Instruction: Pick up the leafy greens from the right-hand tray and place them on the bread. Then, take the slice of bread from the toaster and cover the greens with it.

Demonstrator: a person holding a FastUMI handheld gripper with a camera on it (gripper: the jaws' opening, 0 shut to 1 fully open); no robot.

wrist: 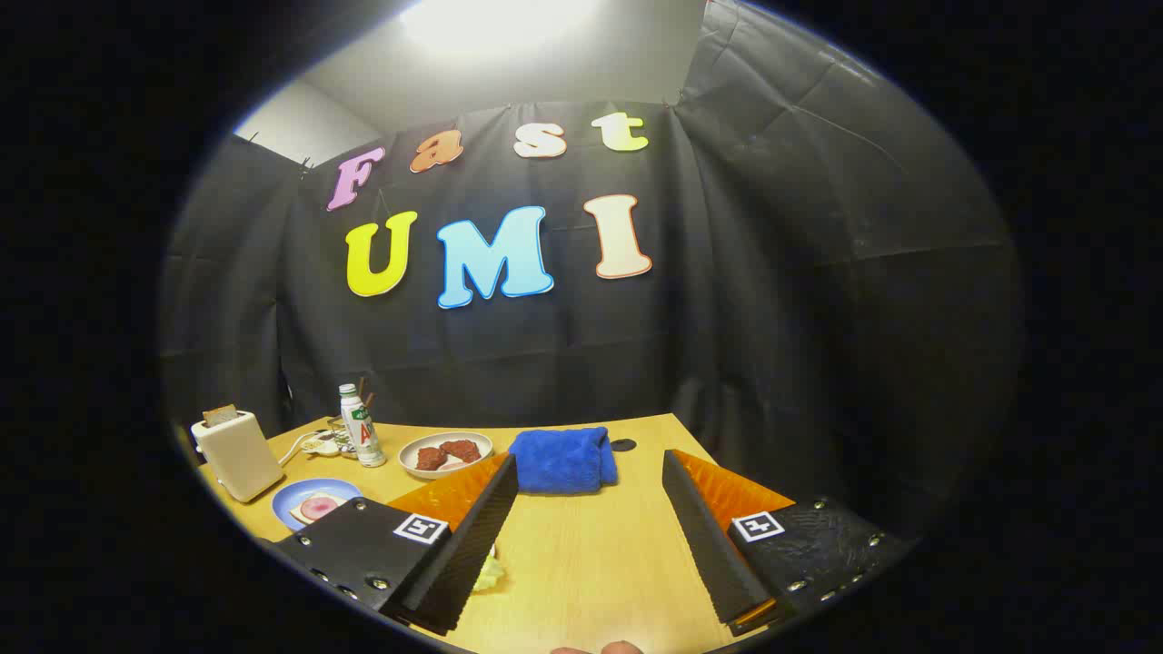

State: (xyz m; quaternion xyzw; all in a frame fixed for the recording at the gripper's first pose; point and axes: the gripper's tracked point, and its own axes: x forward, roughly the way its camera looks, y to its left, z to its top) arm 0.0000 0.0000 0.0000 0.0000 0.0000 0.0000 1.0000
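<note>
From the gripper view, my gripper (591, 477) hangs over the wooden table (591, 554) with its two fingers (472, 536) spread wide apart and nothing held between them; only bare tabletop lies in the gap. A bit of the leafy greens (491, 574) peeps out pale green from under my left finger, down by its base, resting on the table surface as far as I can tell; I cannot make out the tray they should sit in. Just beyond the fingertips lies a folded blue cloth (563, 460), and to its left a small plate with two dark red pieces (445, 452). Further left stands a white bottle (361, 425), upright. The toaster (238, 454) sits at the far left of the table with a slice of bread (219, 415) standing up out of its slot. In front of the toaster is a blue plate (313, 501) carrying a slice of bread topped with something pink (318, 507), near my left finger but apart from it.
</note>
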